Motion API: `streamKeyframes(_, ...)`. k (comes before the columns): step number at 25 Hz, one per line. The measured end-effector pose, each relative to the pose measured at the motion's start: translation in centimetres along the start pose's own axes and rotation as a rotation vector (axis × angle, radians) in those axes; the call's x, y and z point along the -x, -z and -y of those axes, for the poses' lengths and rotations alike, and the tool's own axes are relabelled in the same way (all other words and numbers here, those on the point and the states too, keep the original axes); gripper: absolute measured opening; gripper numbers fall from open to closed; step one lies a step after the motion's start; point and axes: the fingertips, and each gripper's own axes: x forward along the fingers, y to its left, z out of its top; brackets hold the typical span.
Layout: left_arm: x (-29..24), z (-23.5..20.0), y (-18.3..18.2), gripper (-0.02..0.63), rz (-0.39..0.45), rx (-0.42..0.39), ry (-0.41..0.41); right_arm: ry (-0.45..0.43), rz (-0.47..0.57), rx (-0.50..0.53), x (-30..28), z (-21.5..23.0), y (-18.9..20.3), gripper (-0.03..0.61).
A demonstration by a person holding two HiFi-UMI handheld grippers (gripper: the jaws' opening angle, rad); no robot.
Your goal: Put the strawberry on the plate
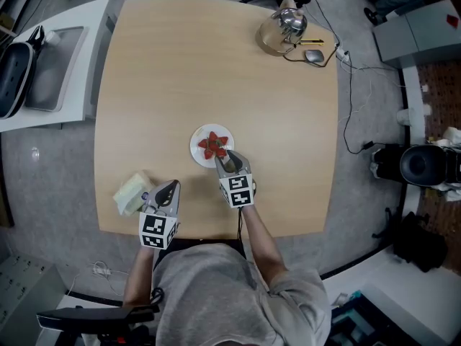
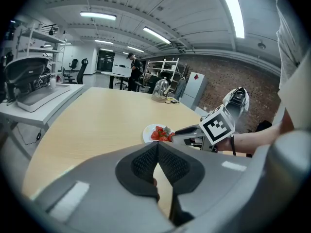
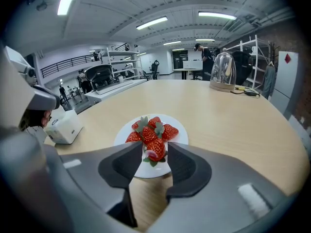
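Though clear of plate (image 1: pixel 195 147), pale box (image 1: pixel 130 192), perhaps tissues, beside left gripper (image 1: pixel 171 187).

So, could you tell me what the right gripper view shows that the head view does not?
Only the right gripper view: one strawberry between the right gripper's parted jaws at the near edge of the plate, plus shelving across the room.

Only the head view: the marker cubes on the right gripper and the left gripper, and the grey floor with a black cable.

Both: the plate, its heaped strawberries, the glass dome, the pale box and the wooden table.
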Motion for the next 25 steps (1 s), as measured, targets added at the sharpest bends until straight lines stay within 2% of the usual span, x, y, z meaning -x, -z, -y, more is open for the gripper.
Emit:
streamKeyframes(11,1.4,2.4,-0.4,0.020,0.033,-0.033,0.006,0.025,0.047,-0.016,3.7,0.7,-0.3,0.163)
streamKeyframes(19,3.1,5.1,-1.3,0.020,0.082,-0.068,0.015,0.075,0.132,-0.042,8.8,1.7,-0.7,0.064)
streamKeyframes(25,4.4,7.2,-2.5,0.020,0.129,-0.092,0.020,0.119,0.215,-0.035,13.6,2.2,-1.9,0.032)
